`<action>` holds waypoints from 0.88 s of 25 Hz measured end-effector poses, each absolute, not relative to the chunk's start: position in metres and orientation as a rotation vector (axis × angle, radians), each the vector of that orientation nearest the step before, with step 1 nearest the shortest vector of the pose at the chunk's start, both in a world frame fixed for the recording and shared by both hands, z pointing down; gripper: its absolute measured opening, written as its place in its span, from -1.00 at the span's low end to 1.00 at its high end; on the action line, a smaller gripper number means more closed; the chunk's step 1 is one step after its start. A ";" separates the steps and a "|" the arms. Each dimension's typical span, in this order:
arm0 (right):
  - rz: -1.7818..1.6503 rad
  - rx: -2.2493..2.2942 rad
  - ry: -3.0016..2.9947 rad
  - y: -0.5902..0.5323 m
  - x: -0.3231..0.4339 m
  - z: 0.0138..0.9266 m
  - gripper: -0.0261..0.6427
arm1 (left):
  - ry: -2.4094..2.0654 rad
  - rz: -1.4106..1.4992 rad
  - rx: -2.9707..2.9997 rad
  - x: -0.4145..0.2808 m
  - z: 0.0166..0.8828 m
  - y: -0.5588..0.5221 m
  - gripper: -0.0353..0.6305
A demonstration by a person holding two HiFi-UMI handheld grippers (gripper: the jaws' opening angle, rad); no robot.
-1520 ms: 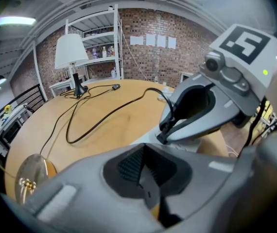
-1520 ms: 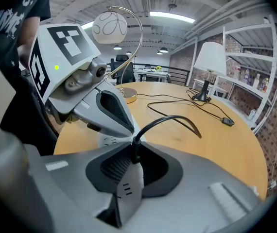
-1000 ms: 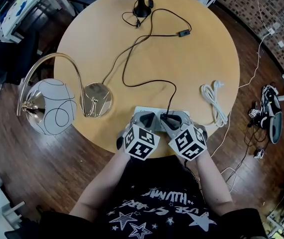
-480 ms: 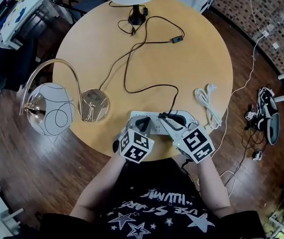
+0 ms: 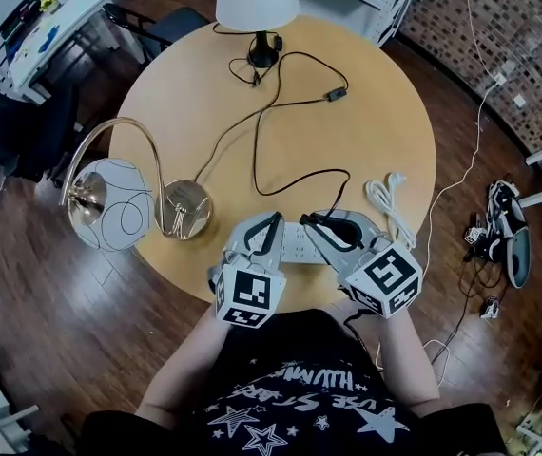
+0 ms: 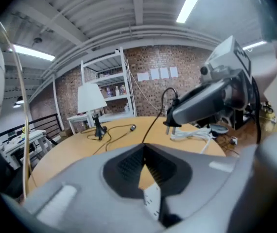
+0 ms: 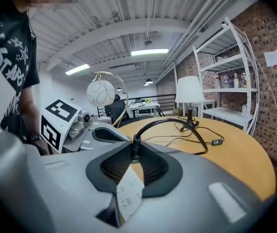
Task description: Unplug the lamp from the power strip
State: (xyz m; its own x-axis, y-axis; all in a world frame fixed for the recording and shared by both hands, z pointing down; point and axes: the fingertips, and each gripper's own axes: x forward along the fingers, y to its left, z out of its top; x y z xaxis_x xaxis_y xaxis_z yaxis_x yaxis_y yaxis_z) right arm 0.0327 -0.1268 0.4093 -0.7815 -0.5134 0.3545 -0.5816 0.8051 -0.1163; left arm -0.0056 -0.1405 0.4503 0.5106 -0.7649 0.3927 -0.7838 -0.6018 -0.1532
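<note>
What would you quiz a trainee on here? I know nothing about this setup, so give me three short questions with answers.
1. Which hand-held gripper clamps the black plug? A left, B right.
2. What lies on the table just right of the power strip?
3. True or false: the plug sits in the power strip.
Key: 1 B, the right hand-held gripper. 2 A coiled white cable. 3 False; it is out, held clear of the strip.
</note>
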 end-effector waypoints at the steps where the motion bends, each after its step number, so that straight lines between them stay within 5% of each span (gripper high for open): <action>1: 0.327 0.843 -2.719 -0.127 0.032 0.401 -0.75 | -1.415 0.605 2.710 -0.008 0.437 -0.141 -0.88; 9: 0.495 0.990 -2.872 -0.127 0.043 0.375 -0.75 | -1.598 0.205 2.744 -0.023 0.373 -0.125 -0.88; 22: 0.613 1.083 -2.868 -0.127 0.059 0.388 -0.75 | -1.625 0.173 2.735 -0.029 0.383 -0.117 -0.88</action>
State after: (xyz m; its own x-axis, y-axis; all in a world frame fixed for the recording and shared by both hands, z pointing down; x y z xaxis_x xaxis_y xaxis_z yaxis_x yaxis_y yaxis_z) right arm 0.0588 -0.1269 0.3881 -0.7600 -0.6323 0.1499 -0.6384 0.6834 -0.3541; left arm -0.0286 -0.1169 0.3833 0.4742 -0.8776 0.0707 -0.8728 -0.4791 -0.0932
